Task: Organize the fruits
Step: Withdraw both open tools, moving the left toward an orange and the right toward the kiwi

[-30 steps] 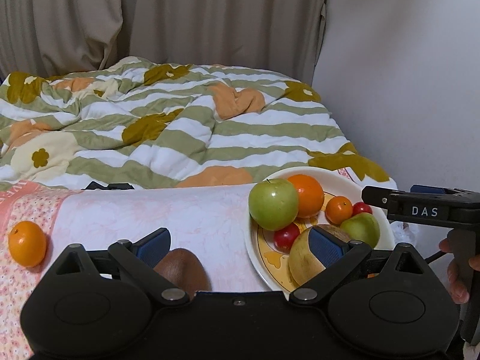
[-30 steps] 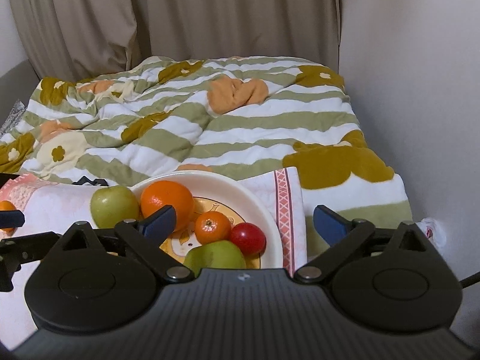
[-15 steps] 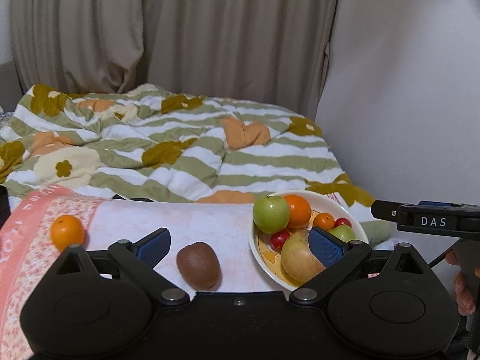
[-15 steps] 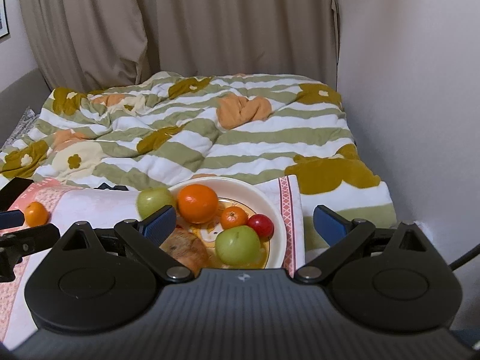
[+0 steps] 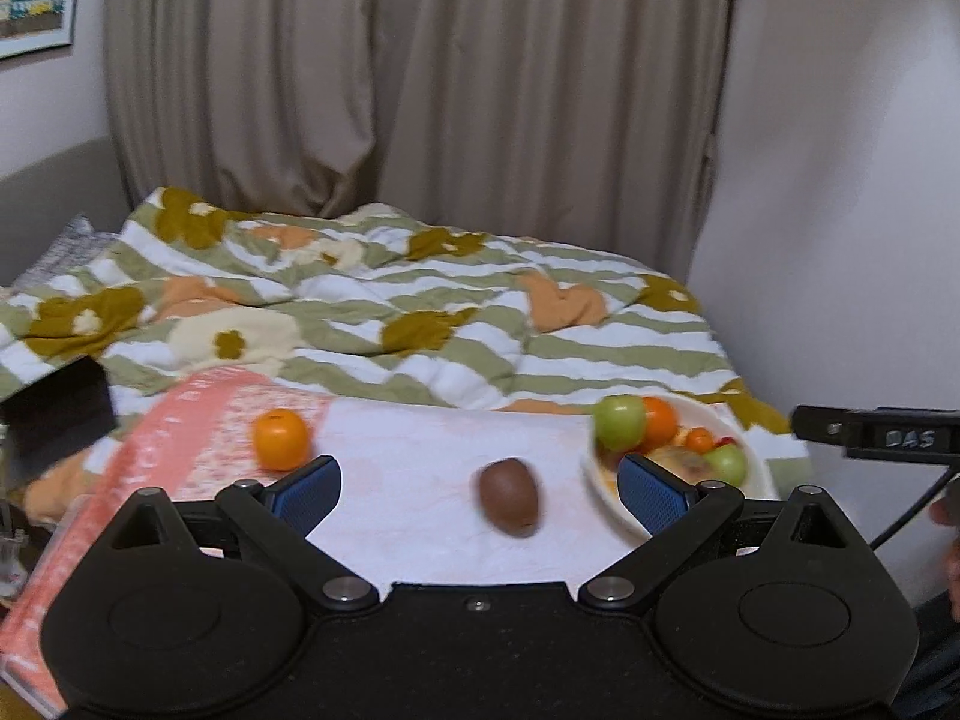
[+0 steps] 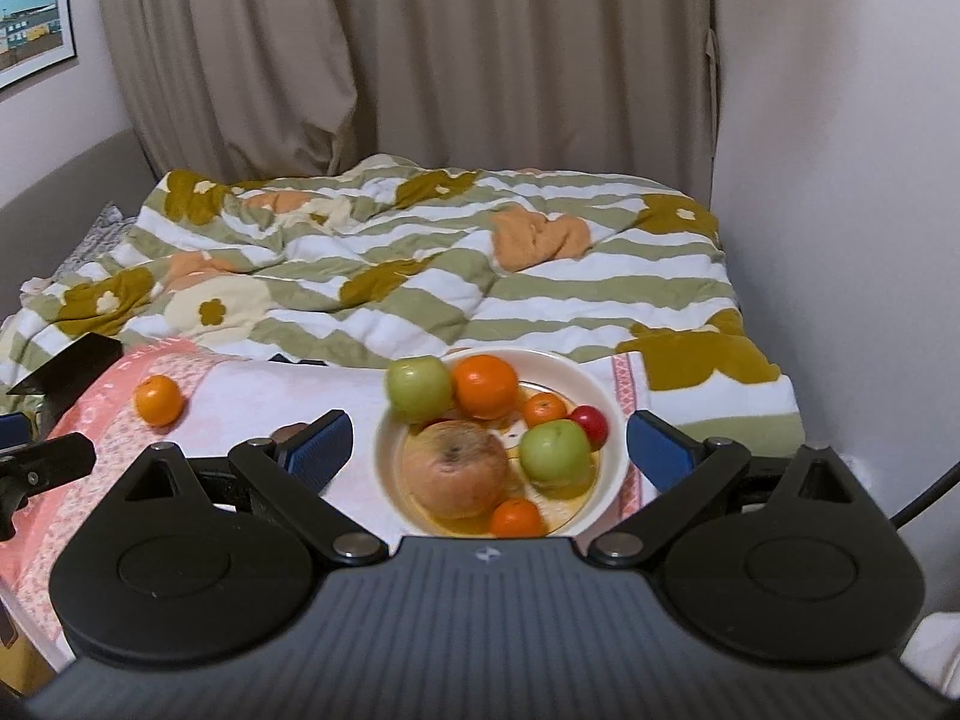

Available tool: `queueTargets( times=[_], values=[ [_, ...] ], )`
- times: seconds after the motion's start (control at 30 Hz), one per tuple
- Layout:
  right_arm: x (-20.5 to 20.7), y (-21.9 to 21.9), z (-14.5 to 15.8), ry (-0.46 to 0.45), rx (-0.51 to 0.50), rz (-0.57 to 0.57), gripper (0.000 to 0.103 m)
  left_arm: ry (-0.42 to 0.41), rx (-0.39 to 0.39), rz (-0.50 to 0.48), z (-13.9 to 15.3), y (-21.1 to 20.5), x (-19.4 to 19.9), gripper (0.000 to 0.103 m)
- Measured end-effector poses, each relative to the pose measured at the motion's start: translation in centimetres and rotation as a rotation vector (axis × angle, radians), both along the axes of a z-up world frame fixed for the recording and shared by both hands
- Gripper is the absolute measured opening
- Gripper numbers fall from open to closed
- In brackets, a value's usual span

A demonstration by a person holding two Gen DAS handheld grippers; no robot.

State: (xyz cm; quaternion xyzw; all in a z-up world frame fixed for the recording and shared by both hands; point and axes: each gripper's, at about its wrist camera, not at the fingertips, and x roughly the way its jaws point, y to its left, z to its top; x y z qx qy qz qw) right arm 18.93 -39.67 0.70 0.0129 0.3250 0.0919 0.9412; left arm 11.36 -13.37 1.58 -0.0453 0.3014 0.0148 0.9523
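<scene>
A white plate on a pink-and-white towel holds several fruits: two green apples, oranges, a brownish apple and a small red fruit. Off the plate, a brown kiwi lies mid-towel and an orange sits at the left. My left gripper is open, with the kiwi in line between its blue pads. Nothing sits between the fingers of my right gripper, which hangs open above the plate's near side.
A striped flowered duvet covers the bed behind the towel. A curtain hangs at the back and a white wall stands close on the right. A dark box sits left of the towel. The other gripper's tip enters from the right.
Both grippers have pulled back and risen, so the fruits look smaller and farther away. The kiwi and the loose orange have come fully into the left wrist view.
</scene>
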Motion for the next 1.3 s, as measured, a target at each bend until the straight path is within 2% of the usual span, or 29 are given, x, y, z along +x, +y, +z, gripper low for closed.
queueTargets(
  times=[0.27, 0.53, 0.83, 1.07, 1.3],
  values=[
    [-1.7, 4.7, -0.3, 0.016, -0.011, 0.017, 0.103, 0.03, 0.043, 0.035, -0.6, 5.9, 0.0, 0.103],
    [-1.6, 9.8, -1.6, 0.069, 0.007, -0.078, 0.103, 0.054, 0.059, -0.08, -1.6, 11.5, 3.2, 0.103],
    [0.5, 16.2, -4.0, 0.142, -0.016, -0.176, 0.103, 0.107, 0.059, -0.219, -4.4, 16.4, 8.3, 0.103],
    [3.8, 19.7, -6.3, 0.195, -0.056, -0.227, 0.103, 0.187, -0.01, -0.271, -7.2, 19.1, 13.4, 0.102],
    [7.1, 20.6, -9.7, 0.245, -0.074, -0.227, 0.103, 0.256, -0.056, -0.282, -10.1, 19.6, 17.0, 0.101]
  ],
)
